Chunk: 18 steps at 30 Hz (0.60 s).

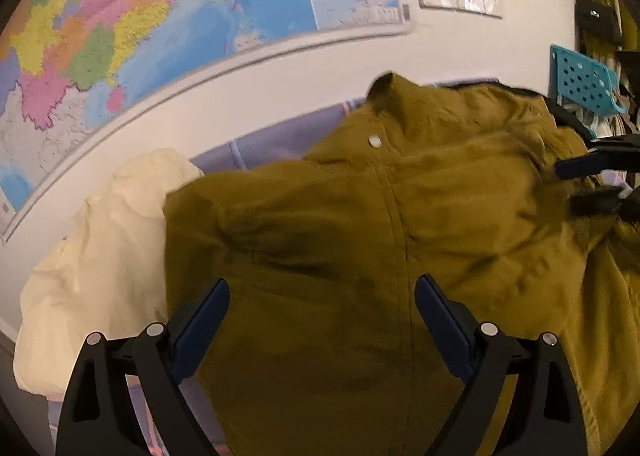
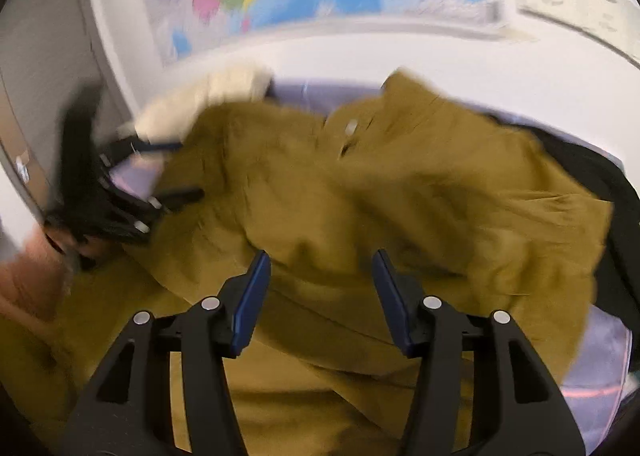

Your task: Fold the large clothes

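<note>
Olive jacket [image 1: 360, 240] spread rumpled over lavender sheet [image 1: 276, 136], collar toward the map wall. Left gripper [image 1: 322, 310] and right gripper [image 2: 320, 284] both gaping above it (nothing held). Cream garment [image 1: 100, 256] beside.

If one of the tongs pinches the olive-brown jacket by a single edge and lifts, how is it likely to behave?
The olive-brown jacket lies in soft wrinkles and folds, so it would probably hang limp and drape rather than hold shape. It spreads wide over the purple surface, so a single pinch likely drags most of it. Both tongs, left and right, are open.
</note>
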Motion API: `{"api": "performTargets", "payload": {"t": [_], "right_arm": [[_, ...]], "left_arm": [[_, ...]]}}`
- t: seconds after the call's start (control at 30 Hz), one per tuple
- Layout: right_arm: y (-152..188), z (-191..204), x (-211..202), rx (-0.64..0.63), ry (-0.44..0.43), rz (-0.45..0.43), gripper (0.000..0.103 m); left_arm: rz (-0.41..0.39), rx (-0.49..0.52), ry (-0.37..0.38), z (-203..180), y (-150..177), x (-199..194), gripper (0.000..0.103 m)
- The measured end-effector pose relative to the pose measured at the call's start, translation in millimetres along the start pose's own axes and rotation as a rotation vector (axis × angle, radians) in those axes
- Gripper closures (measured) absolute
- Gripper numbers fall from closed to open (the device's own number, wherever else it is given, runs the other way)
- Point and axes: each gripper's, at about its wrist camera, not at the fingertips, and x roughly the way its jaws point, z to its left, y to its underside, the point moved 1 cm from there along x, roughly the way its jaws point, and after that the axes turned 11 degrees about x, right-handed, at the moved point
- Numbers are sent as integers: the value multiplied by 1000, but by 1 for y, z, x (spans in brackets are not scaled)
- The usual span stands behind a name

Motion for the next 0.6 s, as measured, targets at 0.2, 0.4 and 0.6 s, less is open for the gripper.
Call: {"api": "performTargets", "payload": {"t": [0.2, 0.4, 0.6], "right_arm": [[10, -13, 34, 55, 18, 71, 54], [20, -16, -9, 77, 13, 5, 52], [31, -53, -31, 187, 104, -38, 52]], "left_arm": [[119, -59, 22, 8, 17, 31, 13], [71, -47, -3, 7, 21, 7, 13], [79, -16, -25, 4, 38, -5, 12]]}}
